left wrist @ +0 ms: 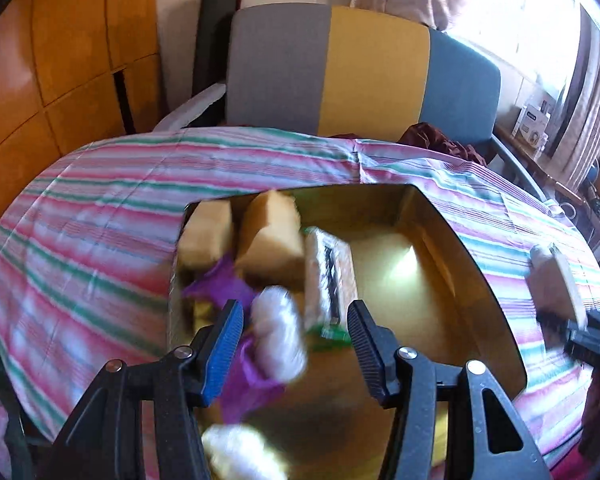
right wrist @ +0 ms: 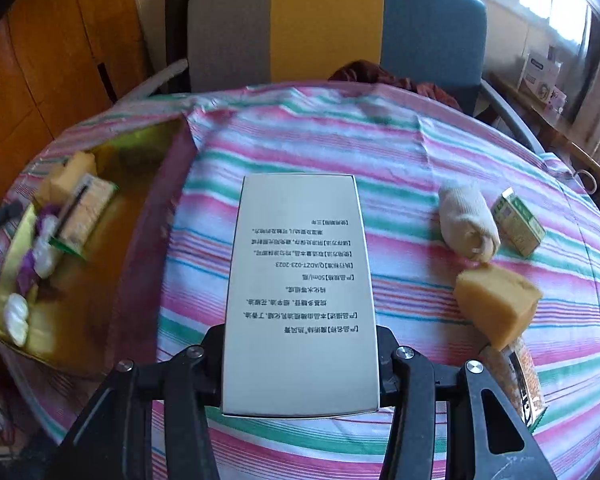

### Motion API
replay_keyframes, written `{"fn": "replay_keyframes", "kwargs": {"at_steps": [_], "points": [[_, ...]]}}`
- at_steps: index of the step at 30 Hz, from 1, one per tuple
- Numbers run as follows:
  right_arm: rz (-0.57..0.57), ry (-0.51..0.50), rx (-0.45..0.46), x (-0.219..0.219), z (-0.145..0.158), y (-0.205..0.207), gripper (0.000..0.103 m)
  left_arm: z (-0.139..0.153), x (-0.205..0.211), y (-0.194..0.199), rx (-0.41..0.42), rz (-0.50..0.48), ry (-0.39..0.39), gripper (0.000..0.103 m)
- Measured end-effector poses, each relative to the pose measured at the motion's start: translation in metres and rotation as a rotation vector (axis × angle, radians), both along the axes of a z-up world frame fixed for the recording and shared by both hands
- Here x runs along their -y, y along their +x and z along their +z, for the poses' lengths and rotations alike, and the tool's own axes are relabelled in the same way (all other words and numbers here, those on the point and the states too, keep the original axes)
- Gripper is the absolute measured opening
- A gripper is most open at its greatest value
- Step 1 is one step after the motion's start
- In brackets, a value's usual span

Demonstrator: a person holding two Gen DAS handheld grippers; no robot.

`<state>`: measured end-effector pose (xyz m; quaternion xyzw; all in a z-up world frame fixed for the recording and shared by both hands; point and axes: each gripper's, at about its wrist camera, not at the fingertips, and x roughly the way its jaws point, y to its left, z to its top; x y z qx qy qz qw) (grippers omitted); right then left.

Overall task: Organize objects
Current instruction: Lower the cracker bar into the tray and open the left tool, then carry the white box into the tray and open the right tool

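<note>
My left gripper [left wrist: 296, 320] is open above a gold cardboard box [left wrist: 428, 216]. Between and below its fingers a white-and-purple wrapped item [left wrist: 278, 330] shows blurred, free of the pads. The box holds two yellow sponges [left wrist: 272, 236], a green-edged packet [left wrist: 328, 276] and a white bundle [left wrist: 236, 456]. My right gripper [right wrist: 300, 344] is shut on a grey printed carton [right wrist: 300, 280], held flat above the striped tablecloth [right wrist: 380, 152]. It also shows at the right in the left wrist view [left wrist: 556, 284]. The gold box [right wrist: 148, 136] lies to its left.
On the cloth to the right lie a rolled white sock [right wrist: 466, 220], a small green-and-white carton [right wrist: 520, 222], a yellow sponge [right wrist: 498, 304] and a snack packet [right wrist: 528, 380]. A grey, yellow and blue chair [right wrist: 328, 24] stands behind the table.
</note>
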<state>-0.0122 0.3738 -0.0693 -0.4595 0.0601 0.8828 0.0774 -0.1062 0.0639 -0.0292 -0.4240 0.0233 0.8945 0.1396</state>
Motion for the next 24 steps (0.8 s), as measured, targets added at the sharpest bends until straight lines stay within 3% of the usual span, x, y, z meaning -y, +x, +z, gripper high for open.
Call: {"fn": "replay_keyframes", "kwargs": {"at_steps": [5,10,14,20,24], "points": [[0.092,-0.034,-0.076,0.044,0.039,-0.022,0.05,-0.001,0.026,0.021,-0.007,0.039,0.023,0.055],[0.201,-0.063,-0.063,0.099,0.053,-0.068,0.05,-0.004,0.047,0.032,-0.01,0.069,0.05,0.055],[0.23,-0.063,0.008,0.129,0.039,-0.113,0.05,-0.007,0.065,0.038,-0.011,0.097,0.066,0.055],[0.197,-0.013,0.157,0.155,-0.008,-0.177,0.05,-0.016,0.079,0.038,0.003,0.126,0.078,0.055],[0.179,-0.033,0.165,0.164,-0.025,-0.197,0.053,-0.021,0.083,0.038,0.017,0.134,0.083,0.055]]}}
